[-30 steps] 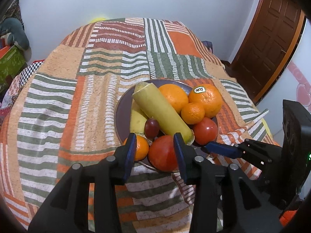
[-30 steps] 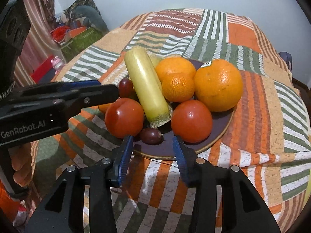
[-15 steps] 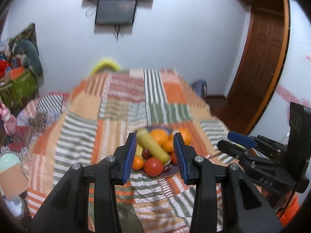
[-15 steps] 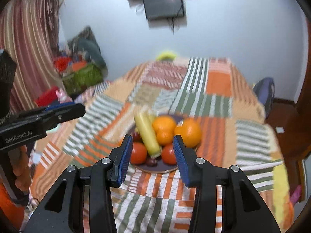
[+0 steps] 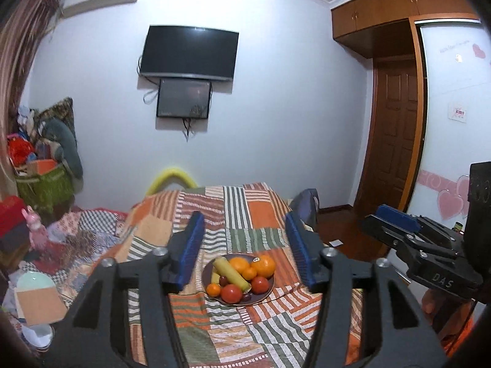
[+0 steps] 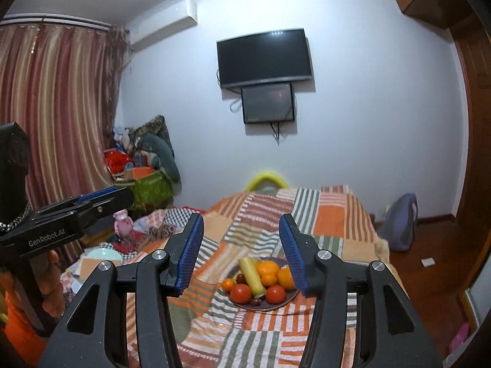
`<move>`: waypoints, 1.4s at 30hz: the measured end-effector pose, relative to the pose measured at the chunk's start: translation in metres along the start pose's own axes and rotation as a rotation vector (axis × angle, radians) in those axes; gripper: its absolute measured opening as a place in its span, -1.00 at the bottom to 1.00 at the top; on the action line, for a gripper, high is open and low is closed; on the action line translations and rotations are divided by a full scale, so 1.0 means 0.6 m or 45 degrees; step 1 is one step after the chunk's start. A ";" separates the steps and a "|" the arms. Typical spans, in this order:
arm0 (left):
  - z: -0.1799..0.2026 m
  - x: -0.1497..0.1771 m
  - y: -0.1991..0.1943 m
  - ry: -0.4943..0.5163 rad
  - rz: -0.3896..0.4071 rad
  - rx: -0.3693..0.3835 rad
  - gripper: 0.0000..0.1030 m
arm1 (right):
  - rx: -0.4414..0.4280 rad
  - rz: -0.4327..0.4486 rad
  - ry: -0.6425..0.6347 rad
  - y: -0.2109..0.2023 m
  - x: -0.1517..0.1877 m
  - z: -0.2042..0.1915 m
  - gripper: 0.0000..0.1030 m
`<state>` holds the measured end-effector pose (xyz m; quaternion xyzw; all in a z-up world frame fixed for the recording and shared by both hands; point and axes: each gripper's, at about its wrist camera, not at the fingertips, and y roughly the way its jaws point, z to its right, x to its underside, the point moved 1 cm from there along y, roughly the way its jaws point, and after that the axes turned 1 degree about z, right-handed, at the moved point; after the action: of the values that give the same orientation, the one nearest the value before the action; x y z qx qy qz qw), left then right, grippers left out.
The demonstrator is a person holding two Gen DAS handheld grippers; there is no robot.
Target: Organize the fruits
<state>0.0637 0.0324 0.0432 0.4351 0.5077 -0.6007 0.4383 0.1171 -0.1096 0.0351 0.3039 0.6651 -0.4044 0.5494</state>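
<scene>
Both grippers have lifted well back from the plate (image 5: 270,291) of fruit, now far ahead below. The left gripper (image 5: 244,251) and right gripper (image 6: 241,253) are opening, empty; organizing looks finished

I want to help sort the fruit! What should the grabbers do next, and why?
Probably lower the left gripper back toward the plate: both it and the right gripper are empty, jaws opening, far above the fruit.

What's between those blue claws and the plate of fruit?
Only bare patchwork quilt separates both empty, opening grippers from the plate; both wrist views show it.
</scene>
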 end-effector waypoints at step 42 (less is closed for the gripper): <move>0.025 0.021 -0.061 0.052 0.068 -0.038 0.91 | 0.134 0.089 0.000 -0.045 0.021 -0.008 1.00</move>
<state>0.0241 0.0200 0.0410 0.4541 0.5138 -0.5719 0.4502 0.0890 -0.1191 0.0286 0.3554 0.6320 -0.4195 0.5462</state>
